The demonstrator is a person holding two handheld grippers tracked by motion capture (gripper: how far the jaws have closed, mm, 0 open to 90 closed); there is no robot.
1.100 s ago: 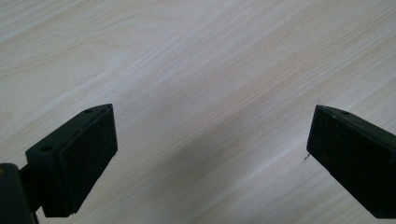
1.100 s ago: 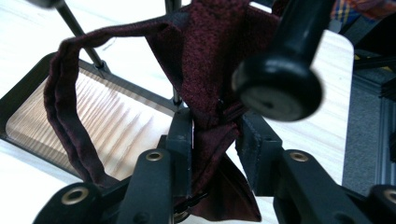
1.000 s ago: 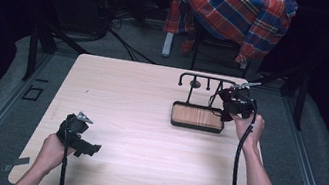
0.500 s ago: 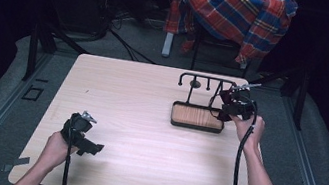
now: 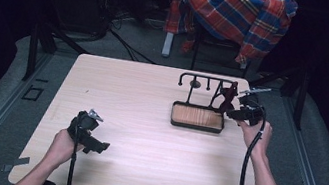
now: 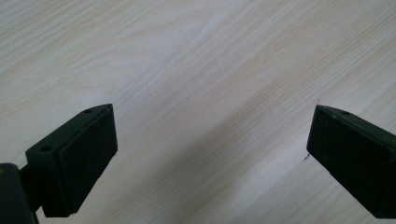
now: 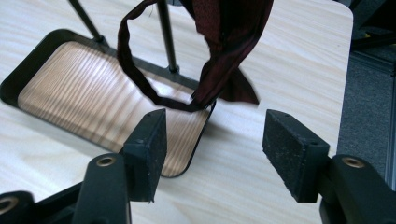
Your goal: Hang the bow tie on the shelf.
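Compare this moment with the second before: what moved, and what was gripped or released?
The right gripper has just been opening its jaws; the dark red ribbon hangs on the black stand ahead of them, no longer between the pads. The left gripper sits open near the table edge, barely shifted. Stand, wooden tray and both hands kept their places.

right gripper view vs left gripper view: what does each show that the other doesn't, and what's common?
Right gripper view: a dark red cloth strip hanging from a black rack over a wood-lined tray, ahead of the right gripper; its jaws have just been opening, with nothing between them. Left gripper view: the left gripper, jaws wide apart over bare tabletop. Both: the light wooden table and a pair of black jaws apart.
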